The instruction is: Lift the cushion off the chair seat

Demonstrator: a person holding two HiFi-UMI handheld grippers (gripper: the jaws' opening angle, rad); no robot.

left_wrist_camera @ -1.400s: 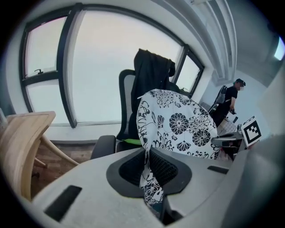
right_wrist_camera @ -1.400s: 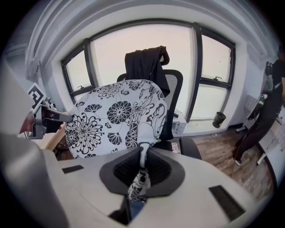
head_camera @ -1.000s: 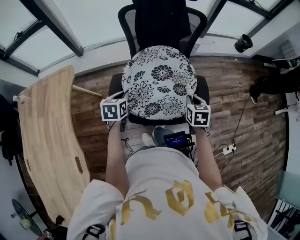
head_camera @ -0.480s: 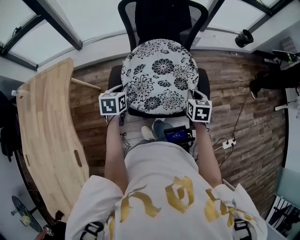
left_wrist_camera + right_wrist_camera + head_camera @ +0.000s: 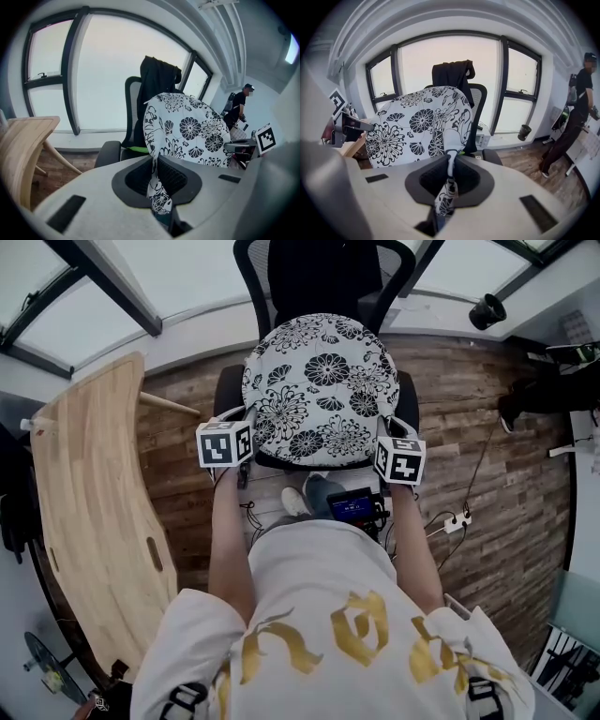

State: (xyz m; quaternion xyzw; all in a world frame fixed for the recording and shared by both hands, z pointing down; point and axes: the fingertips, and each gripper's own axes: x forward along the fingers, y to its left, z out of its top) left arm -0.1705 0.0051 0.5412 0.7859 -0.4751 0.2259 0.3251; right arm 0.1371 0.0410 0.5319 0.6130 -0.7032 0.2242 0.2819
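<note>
Since a second ago the cushion (image 5: 321, 390) has shifted slightly toward the chair's backrest (image 5: 319, 277), and both tools have gone with it. This round, white, black-flowered cushion is held above the chair seat (image 5: 228, 390), its near edge raised so that it stands steeply tilted. Whether its far edge touches the chair cannot be told. The left tool (image 5: 247, 427) is pressed together on a fold of the cushion's left edge, and the right tool (image 5: 382, 439) pinches the right edge in the same way. A black jacket (image 5: 157, 75) hangs over the backrest. A pale wooden bench (image 5: 89, 512) stands to the left on the plank floor (image 5: 487, 427), and a person (image 5: 576, 112) stands in the background.
</note>
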